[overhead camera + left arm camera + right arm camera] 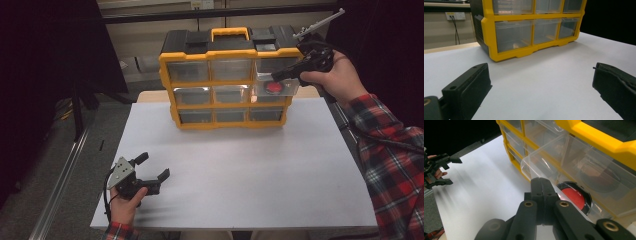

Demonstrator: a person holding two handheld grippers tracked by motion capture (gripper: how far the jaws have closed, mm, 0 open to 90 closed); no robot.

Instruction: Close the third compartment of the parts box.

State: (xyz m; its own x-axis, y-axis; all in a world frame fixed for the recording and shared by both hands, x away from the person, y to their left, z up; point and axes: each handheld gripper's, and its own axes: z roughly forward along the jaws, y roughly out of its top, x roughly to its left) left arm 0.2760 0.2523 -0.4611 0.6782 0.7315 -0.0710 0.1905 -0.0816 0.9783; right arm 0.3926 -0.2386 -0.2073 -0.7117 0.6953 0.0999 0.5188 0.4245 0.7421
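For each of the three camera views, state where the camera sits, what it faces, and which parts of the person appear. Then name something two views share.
High view: above the near edge of the white table, facing the yellow-and-black drawer organiser; both hands and checked sleeves show.
Left gripper view: low on the left hand-held gripper, jaws apart, facing the organiser's lower drawers.
Right gripper view: on the right hand-held gripper, jaws together at a pulled-out clear plastic drawer holding a red round disc.
Shared: high and right gripper views both show the disc.

drawer [544,167]: clear plastic, pulled partway out of my yellow-and-black organizer [227,75], right column, middle row, level | pinched at its front rim by my right gripper [543,185] | contents: round black-rimmed red disc [573,197] lying flat inside | organizer: upright at the table's far edge, other drawers pushed in
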